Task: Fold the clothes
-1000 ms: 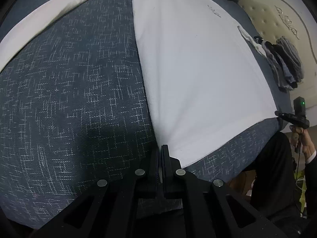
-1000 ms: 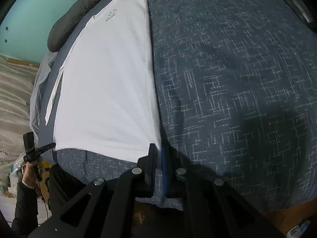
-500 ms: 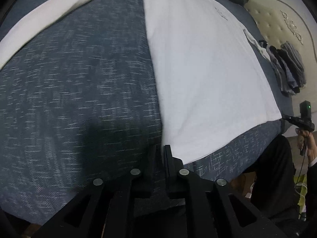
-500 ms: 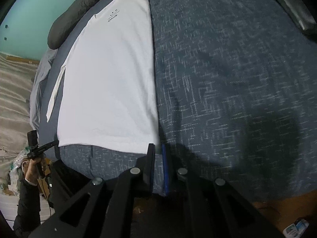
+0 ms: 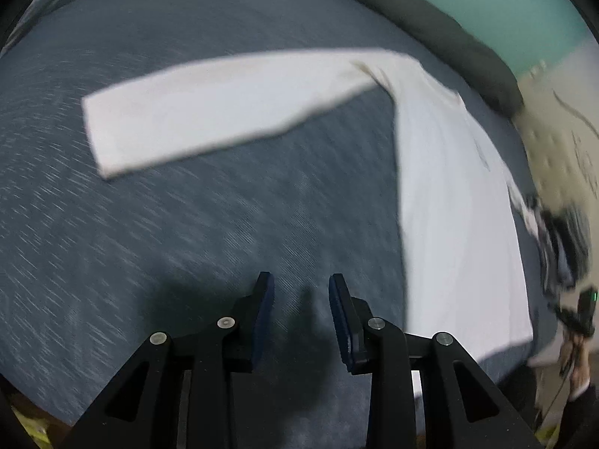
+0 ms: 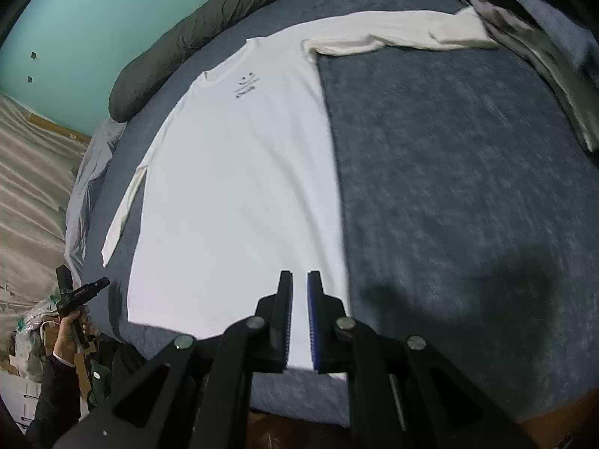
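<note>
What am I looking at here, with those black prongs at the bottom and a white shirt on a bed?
The black prongs are two-finger grippers that a person holds, one in each hand, each with a wide-angle camera looking along its fingers. One picture is from the left gripper, the other from the right gripper. On the blue bedspread a white long-sleeved shirt lies flat, one sleeve stretched sideways. Both grippers are open and hold nothing. The left view is blurred. Other clothes lie beside the shirt.
</note>
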Available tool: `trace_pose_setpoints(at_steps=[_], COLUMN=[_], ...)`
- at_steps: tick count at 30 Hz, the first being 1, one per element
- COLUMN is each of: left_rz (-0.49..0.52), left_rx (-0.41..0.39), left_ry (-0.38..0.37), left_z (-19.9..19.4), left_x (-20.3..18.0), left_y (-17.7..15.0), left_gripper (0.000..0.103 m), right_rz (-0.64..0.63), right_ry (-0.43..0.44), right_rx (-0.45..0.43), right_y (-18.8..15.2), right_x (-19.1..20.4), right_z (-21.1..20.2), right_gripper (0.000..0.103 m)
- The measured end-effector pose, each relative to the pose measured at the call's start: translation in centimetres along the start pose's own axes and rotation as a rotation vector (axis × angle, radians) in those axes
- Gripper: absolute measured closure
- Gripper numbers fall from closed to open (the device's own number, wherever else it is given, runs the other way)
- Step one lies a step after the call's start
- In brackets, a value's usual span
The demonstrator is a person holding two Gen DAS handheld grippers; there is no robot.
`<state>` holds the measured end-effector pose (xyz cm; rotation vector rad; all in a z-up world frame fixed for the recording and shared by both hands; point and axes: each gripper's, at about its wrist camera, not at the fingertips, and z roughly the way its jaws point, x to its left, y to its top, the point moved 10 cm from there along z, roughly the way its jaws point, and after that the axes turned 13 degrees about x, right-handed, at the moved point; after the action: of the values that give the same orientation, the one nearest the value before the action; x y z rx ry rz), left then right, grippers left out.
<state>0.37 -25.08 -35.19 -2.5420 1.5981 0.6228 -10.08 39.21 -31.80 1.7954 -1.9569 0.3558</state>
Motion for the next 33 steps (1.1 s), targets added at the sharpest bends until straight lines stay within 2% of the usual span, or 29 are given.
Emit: trace_pose_setpoints(at_steps=[6, 12, 14, 16, 19, 27, 28, 29, 30, 31, 33], left_rz=[-0.101, -0.180, -0.200, -0.202, -0.208, -0.175, -0.169, -0.165, -0.160, -0.155, -0.139], left_rx=[-0.090, -0.180, -0.209, -0.214, -0.227, -0.212, -0.209, -0.206, -0.206, -0.207, -0.209], left_ry=[0.038, 0.102, 0.115, 0.144, 0.164, 0.133, 0.127, 0.123, 0.123, 0.124, 0.130], left_z=[-0.3, -2.4, -3.0, -3.4, -3.6, -1.9, -1.6, -1.5, -1.5, -1.5, -1.8], left_x=[3.6, 9.9, 11.4, 12.7, 14.3, 14.6, 14.5, 14.4, 14.3, 14.2, 14.0], left_y=[2.7, 6.4, 7.6, 8.5, 9.7, 11.8, 12.0, 12.2, 12.4, 12.6, 13.1], left_gripper=[0.069, 0.069, 0.065, 0.061, 0.061, 0.062, 0.067, 0.082, 0.090, 0.095, 0.097], right_rz=[-0.027, -0.048, -0.055, -0.061, -0.065, -0.081, -0.086, -0.090, -0.094, -0.098, -0.104], right_ry=[-0.003, -0.023, -0.034, -0.045, -0.057, -0.063, -0.064, -0.064, -0.064, -0.063, -0.062], right_rx=[0.014, 0.042, 0.054, 0.064, 0.076, 0.090, 0.092, 0.095, 0.097, 0.099, 0.101], right_y=[1.8, 3.1, 3.5, 3.9, 4.5, 5.7, 5.8, 5.8, 5.8, 5.9, 5.9], right_x=[3.5, 5.1, 5.5, 5.8, 6.3, 8.4, 8.8, 9.1, 9.4, 9.7, 10.1], right_z=[2.7, 4.6, 5.2, 5.8, 6.5, 8.2, 8.4, 8.5, 8.7, 8.8, 8.9], right_gripper=[0.096, 0.096, 0.096, 0.096, 0.096, 0.096, 0.096, 0.096, 0.096, 0.096, 0.096])
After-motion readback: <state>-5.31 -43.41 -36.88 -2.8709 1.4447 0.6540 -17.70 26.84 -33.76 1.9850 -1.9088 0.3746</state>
